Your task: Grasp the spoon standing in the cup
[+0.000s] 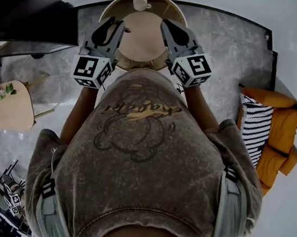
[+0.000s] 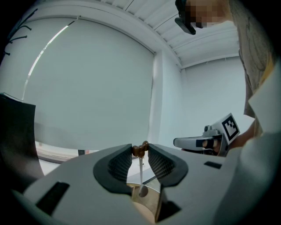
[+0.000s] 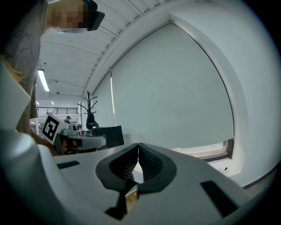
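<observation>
My left gripper [image 1: 121,26] is shut on the spoon [image 2: 141,167], its pads pinching the brown knobbed handle top [image 2: 140,150]. The thin metal stem hangs down between the jaws, with the bowl low over the round wooden table [image 1: 143,40]. The white cup [image 1: 141,3] stands at the table's far side, apart from both grippers, and I see nothing in it. My right gripper [image 1: 167,26] hovers level over the table's right half, with its tips touching and nothing between them. The right gripper [image 2: 186,142] also shows in the left gripper view, and the right gripper view looks along its jaws [image 3: 138,147].
The person's torso fills the lower head view. A dark desk [image 1: 31,14] stands at the left, with a small wooden side table [image 1: 10,107] below it. An orange seat with a striped cushion [image 1: 270,132] lies at the right. A coat stand [image 3: 89,114] shows in the right gripper view.
</observation>
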A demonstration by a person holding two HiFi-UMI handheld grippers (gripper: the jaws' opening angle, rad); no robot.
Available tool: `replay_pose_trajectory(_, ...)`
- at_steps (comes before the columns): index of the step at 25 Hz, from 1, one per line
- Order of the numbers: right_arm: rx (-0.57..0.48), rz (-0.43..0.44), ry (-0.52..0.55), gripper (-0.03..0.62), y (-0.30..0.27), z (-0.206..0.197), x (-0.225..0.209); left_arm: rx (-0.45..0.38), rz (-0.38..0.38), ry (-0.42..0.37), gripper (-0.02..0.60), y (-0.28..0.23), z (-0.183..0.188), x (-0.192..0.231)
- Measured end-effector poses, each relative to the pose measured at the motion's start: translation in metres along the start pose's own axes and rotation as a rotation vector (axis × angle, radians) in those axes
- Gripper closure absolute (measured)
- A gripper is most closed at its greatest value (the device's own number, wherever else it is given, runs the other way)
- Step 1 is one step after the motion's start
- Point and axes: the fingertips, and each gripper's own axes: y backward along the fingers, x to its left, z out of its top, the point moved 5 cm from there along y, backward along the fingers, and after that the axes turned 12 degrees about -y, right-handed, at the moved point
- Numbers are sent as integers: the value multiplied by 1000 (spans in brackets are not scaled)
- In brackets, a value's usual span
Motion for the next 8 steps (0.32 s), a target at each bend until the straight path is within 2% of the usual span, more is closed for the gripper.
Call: replay_pose_trajectory(8,-2,-11,-2,576,6,0,-5,1,7,12,457,-2,0,-4)
